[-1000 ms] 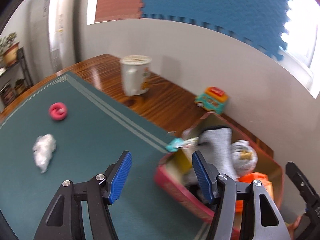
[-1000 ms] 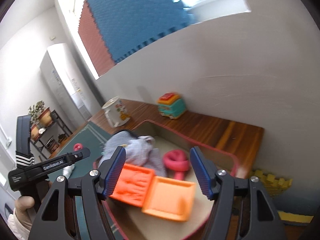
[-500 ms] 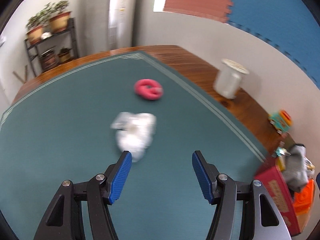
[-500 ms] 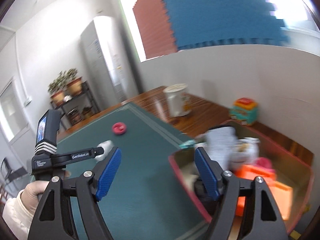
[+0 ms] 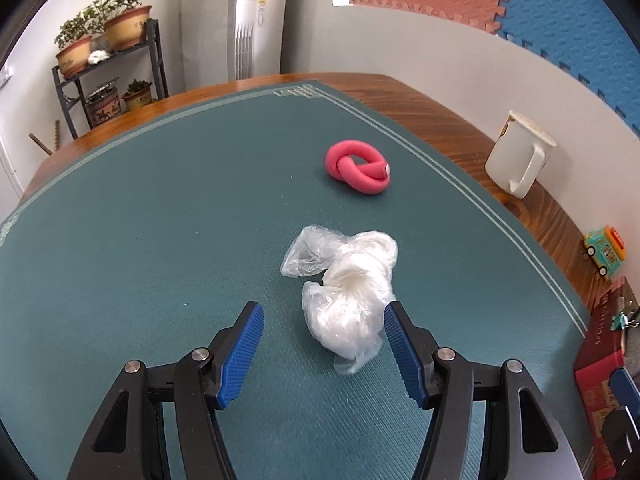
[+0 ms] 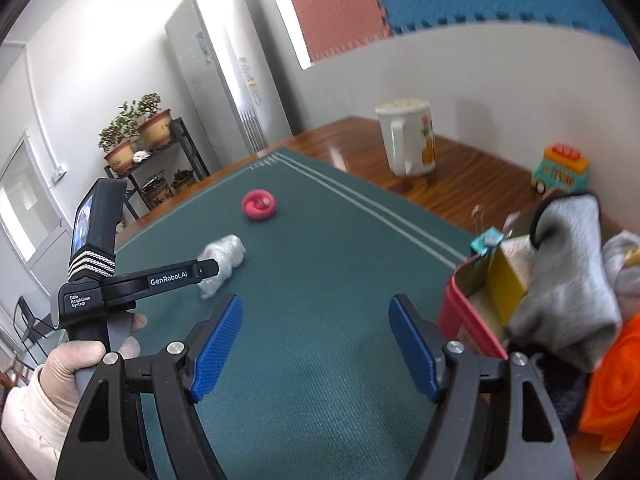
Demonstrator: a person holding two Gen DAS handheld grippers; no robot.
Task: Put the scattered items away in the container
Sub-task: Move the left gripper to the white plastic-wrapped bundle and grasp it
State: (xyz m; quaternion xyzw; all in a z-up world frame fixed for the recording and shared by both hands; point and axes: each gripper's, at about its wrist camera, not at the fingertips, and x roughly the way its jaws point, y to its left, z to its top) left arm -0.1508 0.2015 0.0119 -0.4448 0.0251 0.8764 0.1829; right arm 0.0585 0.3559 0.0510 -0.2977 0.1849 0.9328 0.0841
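My left gripper (image 5: 324, 344) hangs with jaws apart over the green mat (image 5: 160, 240), the crumpled plastic bag (image 5: 348, 288) lying between its pads, unpinched. My right gripper (image 6: 316, 340) is spread and empty beside the red box (image 6: 460, 316). The pink foam knot (image 5: 358, 170) sits farther back.

One plastic bag (image 5: 347, 295), one pink ring (image 5: 359, 171).

Probably a room in a home or office: potted plants (image 5: 104, 28) are sitting on a shelf rack (image 5: 110, 80), a standing air conditioner (image 5: 256, 20) is filling the corner, and foam mats (image 5: 560, 12) are lining the wall.
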